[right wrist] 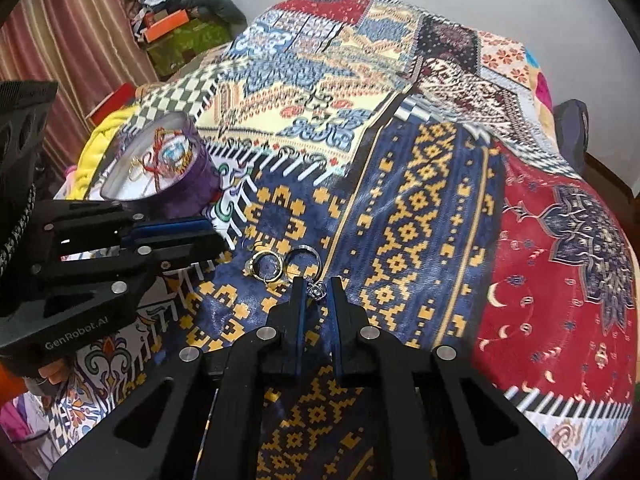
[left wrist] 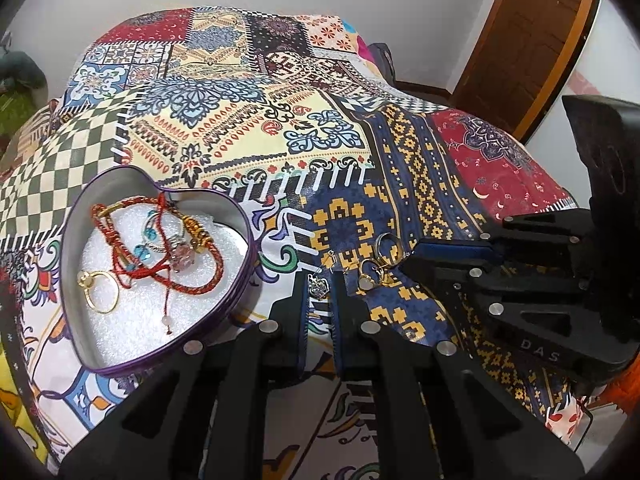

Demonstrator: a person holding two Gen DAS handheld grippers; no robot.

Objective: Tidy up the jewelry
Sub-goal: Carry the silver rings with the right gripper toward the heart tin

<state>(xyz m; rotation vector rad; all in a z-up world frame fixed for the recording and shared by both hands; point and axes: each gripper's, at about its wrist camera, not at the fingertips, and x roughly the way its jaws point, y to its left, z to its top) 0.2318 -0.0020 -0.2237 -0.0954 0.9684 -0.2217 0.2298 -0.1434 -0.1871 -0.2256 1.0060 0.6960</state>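
A purple heart-shaped tin [left wrist: 240, 292] holds red cord bracelets [left wrist: 132, 248], a gold ring [left wrist: 100, 292] and bead pieces; it also shows in the right wrist view [right wrist: 192, 184]. My left gripper [left wrist: 320, 288] has a small silver earring [left wrist: 318, 286] between its narrowly parted fingertips, just right of the tin. My right gripper [right wrist: 318, 290] has a small silver charm ring [right wrist: 318, 290] between its fingertips on the blue patch; contact is unclear in both. Gold rings [right wrist: 266, 266] and a silver ring [right wrist: 302, 258] lie just ahead. The right gripper also shows in the left wrist view [left wrist: 416, 260].
A patchwork-patterned cloth [left wrist: 280, 128] covers the surface. A wooden door [left wrist: 532, 40] stands at the back right. Striped curtain [right wrist: 80, 40], boxes and clothes [right wrist: 180, 28] lie at the far left. The two grippers are close together over the blue patch.
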